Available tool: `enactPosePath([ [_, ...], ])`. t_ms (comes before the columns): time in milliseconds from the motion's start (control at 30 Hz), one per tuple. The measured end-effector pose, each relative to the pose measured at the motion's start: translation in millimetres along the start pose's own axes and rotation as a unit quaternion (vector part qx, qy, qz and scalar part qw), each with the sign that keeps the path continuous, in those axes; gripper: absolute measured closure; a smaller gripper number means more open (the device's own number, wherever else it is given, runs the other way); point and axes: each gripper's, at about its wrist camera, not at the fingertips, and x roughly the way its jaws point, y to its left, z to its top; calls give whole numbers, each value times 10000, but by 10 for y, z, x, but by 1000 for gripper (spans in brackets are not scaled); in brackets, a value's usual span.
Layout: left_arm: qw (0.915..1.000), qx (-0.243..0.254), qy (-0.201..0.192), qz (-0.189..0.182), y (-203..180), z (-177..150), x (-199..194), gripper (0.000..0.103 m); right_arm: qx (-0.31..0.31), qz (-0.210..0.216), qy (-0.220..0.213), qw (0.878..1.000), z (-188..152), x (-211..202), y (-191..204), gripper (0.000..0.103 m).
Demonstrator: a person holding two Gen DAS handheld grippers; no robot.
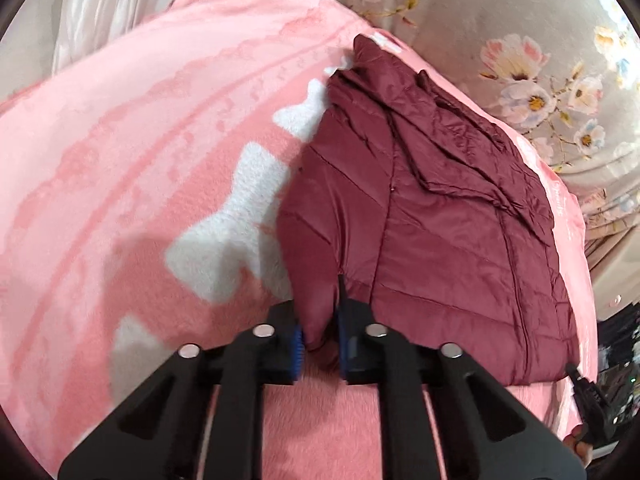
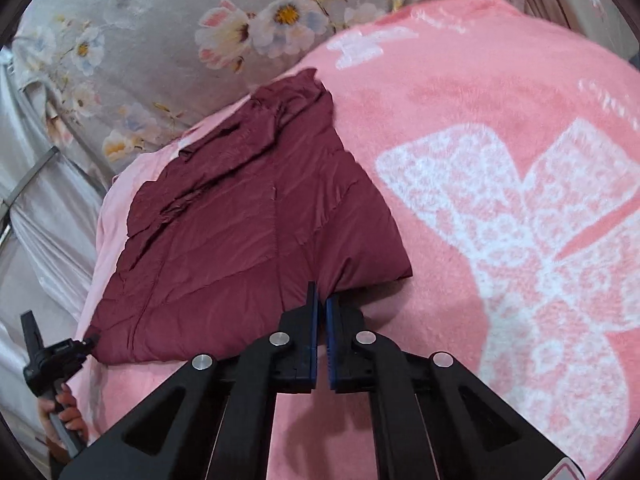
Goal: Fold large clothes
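Note:
A maroon quilted jacket point(image 1: 440, 220) lies folded on a pink blanket point(image 1: 140, 160), collar end away from me. My left gripper point(image 1: 320, 340) is shut on the jacket's near left corner, and a bunch of maroon fabric bulges between its blue pads point(image 1: 298, 344). In the right wrist view the jacket point(image 2: 240, 220) reaches down to my right gripper point(image 2: 322, 304). Its jaws stand almost together and nip the near right hem at the very tips. Each wrist view also shows the other gripper at the opposite near corner of the jacket.
The pink blanket point(image 2: 500, 100) with white bow patterns spreads wide to both sides of the jacket. A grey floral sheet point(image 1: 520, 40) lies beyond it. White fabric point(image 1: 92, 8) hangs at the far left. A hand point(image 2: 64, 412) grips the left tool's handle.

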Motion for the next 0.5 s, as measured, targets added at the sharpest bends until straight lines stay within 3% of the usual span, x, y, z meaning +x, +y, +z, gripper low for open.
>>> enactPosePath([
  [167, 9993, 186, -214, -246, -74, -41, -446, 97, -278, 238, -597, 9975, -45, -597, 105, 101],
  [300, 9970, 403, -569, -343, -110, -159, -1016, 97, -447, 332, -1081, 9926, -94, -1121, 170, 101],
  [500, 9847, 583, -1522, -620, -148, -225, -2094, 98, -878, 566, -2128, 9715, -97, -2063, 421, 102],
])
